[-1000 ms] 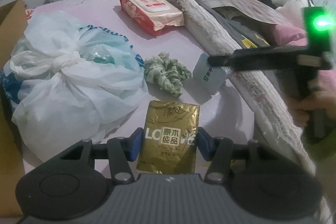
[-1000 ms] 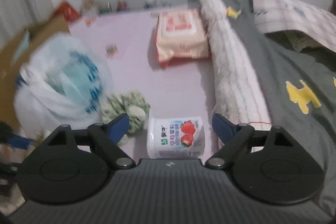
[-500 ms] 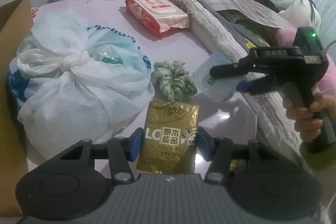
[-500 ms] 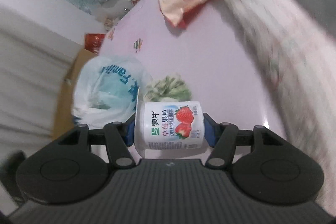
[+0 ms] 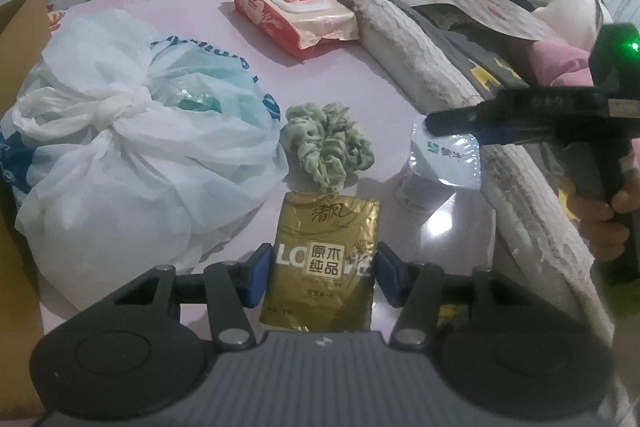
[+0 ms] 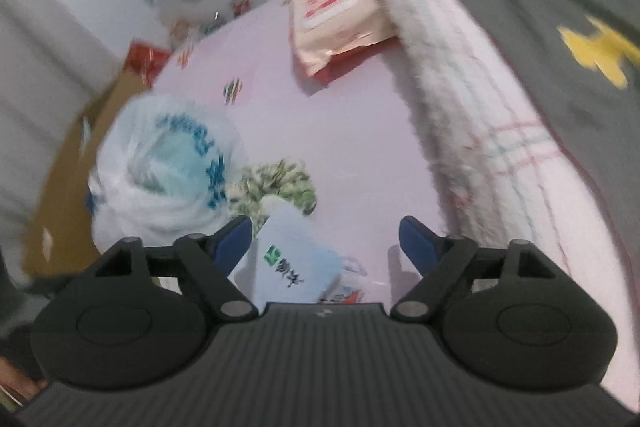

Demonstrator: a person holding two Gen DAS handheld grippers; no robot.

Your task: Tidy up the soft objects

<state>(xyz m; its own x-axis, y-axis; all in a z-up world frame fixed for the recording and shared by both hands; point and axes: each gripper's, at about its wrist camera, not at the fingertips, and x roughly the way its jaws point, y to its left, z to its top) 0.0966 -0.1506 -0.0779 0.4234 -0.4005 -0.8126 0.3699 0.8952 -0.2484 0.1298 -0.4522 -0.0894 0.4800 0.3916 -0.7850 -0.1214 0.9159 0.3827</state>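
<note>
My left gripper (image 5: 325, 277) is shut on a gold tissue pack (image 5: 322, 263), held low over the pink table. A yoghurt cup (image 5: 436, 167) with a foil lid stands upright on the table to the right. My right gripper (image 6: 326, 235) is open just above it; the cup (image 6: 298, 267) sits between its spread blue fingers, free of them. In the left wrist view the right gripper (image 5: 448, 123) hovers at the cup's top. A green scrunchie (image 5: 326, 147) lies between cup and bag.
A knotted white plastic bag (image 5: 128, 147) fills the left of the table (image 5: 332, 75). A red wet-wipes pack (image 5: 292, 13) lies at the back. A rolled towel (image 5: 420, 67) and grey bedding border the right. A cardboard box (image 5: 20, 27) stands at the far left.
My right gripper had closed on the yoghurt cup half a second ago; now it has opened and the cup stands upright on the table. My left gripper keeps holding the tissue pack.
</note>
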